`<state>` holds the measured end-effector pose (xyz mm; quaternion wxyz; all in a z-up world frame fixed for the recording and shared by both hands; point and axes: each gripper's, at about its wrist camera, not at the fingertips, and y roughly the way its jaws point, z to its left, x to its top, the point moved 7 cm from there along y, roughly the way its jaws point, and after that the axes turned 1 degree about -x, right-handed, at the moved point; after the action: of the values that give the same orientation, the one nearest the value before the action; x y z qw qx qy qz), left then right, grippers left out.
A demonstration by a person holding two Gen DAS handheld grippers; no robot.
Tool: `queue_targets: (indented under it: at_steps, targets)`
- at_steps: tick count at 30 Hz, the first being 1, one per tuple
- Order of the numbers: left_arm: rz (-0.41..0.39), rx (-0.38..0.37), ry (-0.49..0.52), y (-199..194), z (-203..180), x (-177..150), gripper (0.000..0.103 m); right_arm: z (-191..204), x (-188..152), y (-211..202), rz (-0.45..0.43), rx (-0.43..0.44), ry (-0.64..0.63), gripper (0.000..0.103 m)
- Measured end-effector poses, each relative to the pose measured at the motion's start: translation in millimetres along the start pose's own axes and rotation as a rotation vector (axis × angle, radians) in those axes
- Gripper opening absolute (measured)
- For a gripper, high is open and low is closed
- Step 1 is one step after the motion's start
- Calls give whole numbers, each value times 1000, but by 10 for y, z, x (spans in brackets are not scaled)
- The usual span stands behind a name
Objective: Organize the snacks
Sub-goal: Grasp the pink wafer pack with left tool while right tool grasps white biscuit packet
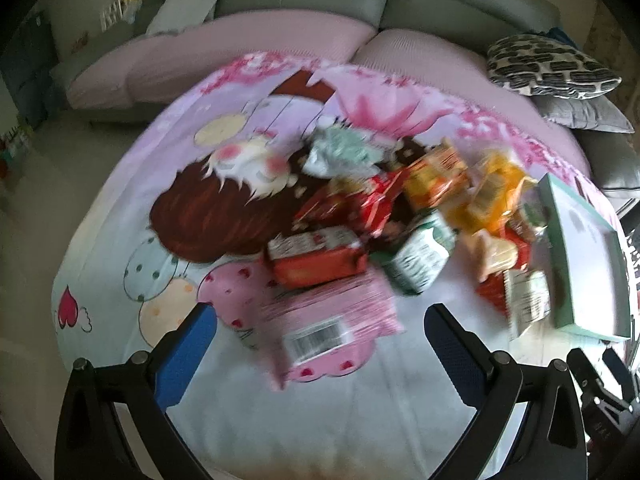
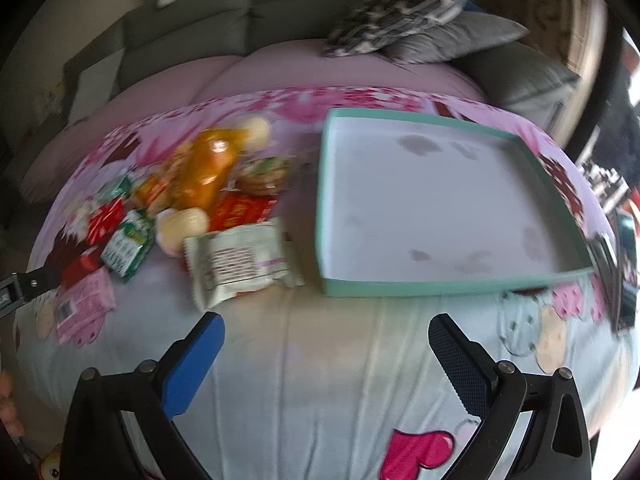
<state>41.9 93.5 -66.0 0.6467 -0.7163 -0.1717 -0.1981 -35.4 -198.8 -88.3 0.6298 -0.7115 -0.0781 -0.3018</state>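
Teal-rimmed and empty, the shallow tray [image 2: 452, 280] is the landmark for everything else: it sits on the cartoon-print cloth [image 2: 320, 360] covering the worktop, and the snacks lie in a loose heap just to its left. Nearest its left wall is a white packet [image 2: 240, 266], almost touching the rim; farther left come a red packet [image 2: 240, 210], a green-and-white packet [image 2: 128, 246], an orange pouch [image 2: 208, 168] and, well away from the tray, a pink packet [image 1: 332, 320] with a barcode.

Both tools are spread wide and hold nothing. The right tool [image 2: 326, 344] hovers over bare cloth in front of the tray's near-left corner; the left tool [image 1: 320, 332] hangs over the pink packet, which lies between its fingers but does not look gripped.

Judging by the empty tray, sorting has hardly begun. A sound first move would be the white packet for the right tool: pinch it across its short width, near the middle so it does not sag, lift it clear of the rim, and set it flat in a far corner of the tray so later packets fit in rows. The left tool should close on the pink packet's edge, not its slippery face. Both views are blurred, so finer detail is uncertain.
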Motion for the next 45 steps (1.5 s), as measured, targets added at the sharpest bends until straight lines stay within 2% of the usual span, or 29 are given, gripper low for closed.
queue_targets:
  at_steps: [5,12,17,26,35,41,45]
  targets:
    - [63,5,-22,193,130,-81,103,218,84,58,1,39,-58,103]
    - [156,-33,14,461,-12,-137,103,496,283,209,17,104,-103,103]
    - [212,-29,37,604,-115,-182,103,678,336,383,48,96,-163,103]
    - [244,31,57,974,-250,-50,103,805,318,698,121,67,-207,100]
    - [266,33,51,1363,-333,3,103,723,238,880,174,10,-215,89]
    - [270,37,55,1521,-391,-12,103,714,235,893,181,9,-214,87]
    - [261,49,55,1502,-447,-69,103,721,225,882,188,39,-200,80]
